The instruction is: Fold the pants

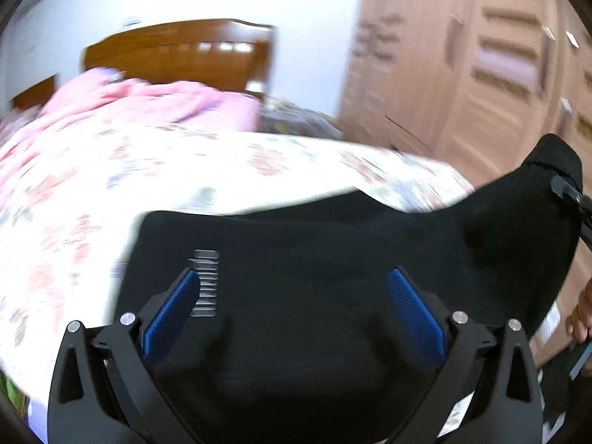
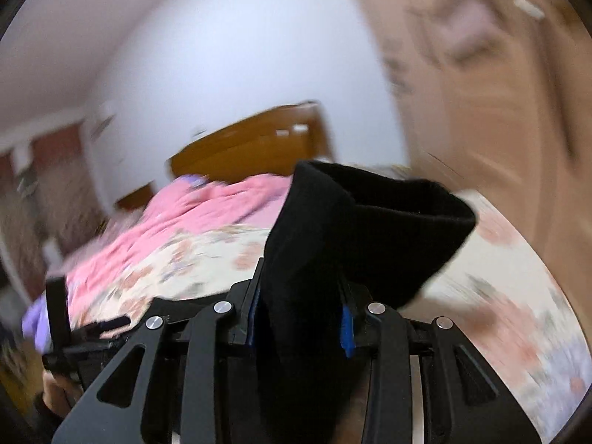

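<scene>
Black pants (image 1: 333,251) lie over the floral bedsheet (image 1: 92,192), and their right end is lifted off the bed. My left gripper (image 1: 292,273) stands open above them. Its blue pads (image 1: 174,314) are wide apart and bare, with black cloth bunched low between the fingers. In the right wrist view my right gripper (image 2: 299,277) is shut on a thick fold of the pants (image 2: 370,229), which rises out of the jaws and flops to the right. The same gripper shows at the right edge of the left wrist view, holding the raised end (image 1: 555,162).
A pink blanket (image 1: 129,103) is heaped at the far side of the bed before a wooden headboard (image 1: 177,51). A wooden wardrobe (image 1: 481,74) stands to the right. A person's hand (image 1: 581,314) shows at the right edge. Both views are motion-blurred.
</scene>
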Demonstrator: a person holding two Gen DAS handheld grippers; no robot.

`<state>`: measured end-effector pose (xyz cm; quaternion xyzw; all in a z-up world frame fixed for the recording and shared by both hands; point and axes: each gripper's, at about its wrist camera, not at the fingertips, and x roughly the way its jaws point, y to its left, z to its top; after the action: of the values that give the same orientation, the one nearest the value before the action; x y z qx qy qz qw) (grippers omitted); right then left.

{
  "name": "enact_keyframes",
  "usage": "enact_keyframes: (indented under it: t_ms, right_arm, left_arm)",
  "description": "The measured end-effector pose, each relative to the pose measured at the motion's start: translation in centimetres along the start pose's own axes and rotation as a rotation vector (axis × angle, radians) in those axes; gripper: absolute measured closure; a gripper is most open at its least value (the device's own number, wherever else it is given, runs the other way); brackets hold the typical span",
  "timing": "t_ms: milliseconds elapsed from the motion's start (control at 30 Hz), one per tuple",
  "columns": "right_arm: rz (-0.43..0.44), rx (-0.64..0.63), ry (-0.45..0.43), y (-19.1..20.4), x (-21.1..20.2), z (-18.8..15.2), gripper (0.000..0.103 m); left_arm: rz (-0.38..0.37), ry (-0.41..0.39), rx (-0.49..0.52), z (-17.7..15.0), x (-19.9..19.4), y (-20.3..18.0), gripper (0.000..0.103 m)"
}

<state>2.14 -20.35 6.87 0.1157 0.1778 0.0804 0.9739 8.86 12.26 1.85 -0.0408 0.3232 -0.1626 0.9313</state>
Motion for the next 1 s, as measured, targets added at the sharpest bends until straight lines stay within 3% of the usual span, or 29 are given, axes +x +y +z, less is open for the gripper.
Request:
enact_keyframes:
  t_ms: [167, 233, 300, 367, 467, 600, 733, 867, 1000]
  right_arm:
    - [0.087, -0.323, 0.053, 12.7, 4.6, -1.8, 0.069]
    - [0.104, -0.471, 0.111, 17.5, 6.7, -4.9, 0.069]
    - [0.093, -0.643, 0.233, 21.5, 9.4, -9.6, 0.069]
    - [0.049, -0.77, 0.306, 22.9, 11.2, -13.7, 0.068]
    - [-0.021, -0.911, 0.219, 23.8, 10.3, -16.2, 0.068]
    - [-0.061, -0.945, 0.126, 23.2, 8.9, -16.2, 0.068]
    - [-0.094, -1.002, 0.07, 23.2, 8.2, -17.7, 0.068]
    - [-0.101, -1.032, 0.056, 23.3, 8.4, -18.5, 0.065]
    - [-0.037, -1.048, 0.028, 23.2, 5.7, -18.0, 0.027]
  left_arm:
    - [0.088, -0.039, -0.149, -1.1, -3.4, 7.6, 0.002]
    - [0.098, -0.028, -0.188, -1.9, -4.4, 9.8, 0.002]
    - [0.103, -0.015, -0.214, -2.6, -4.9, 11.5, 0.002]
    - [0.073, 0.005, -0.246, -3.8, -5.7, 12.9, 0.002]
    - [-0.015, 0.036, -0.27, -4.7, -5.7, 13.2, 0.002]
    - [-0.257, 0.115, -0.335, -3.4, -3.4, 11.9, 0.002]
    - [-0.489, 0.279, -0.329, -1.3, 1.0, 8.3, 0.002]
    - [-0.521, 0.392, -0.294, 0.1, 5.0, 5.6, 0.002]
    - [-0.461, 0.47, -0.269, 0.2, 7.7, 4.3, 0.002]
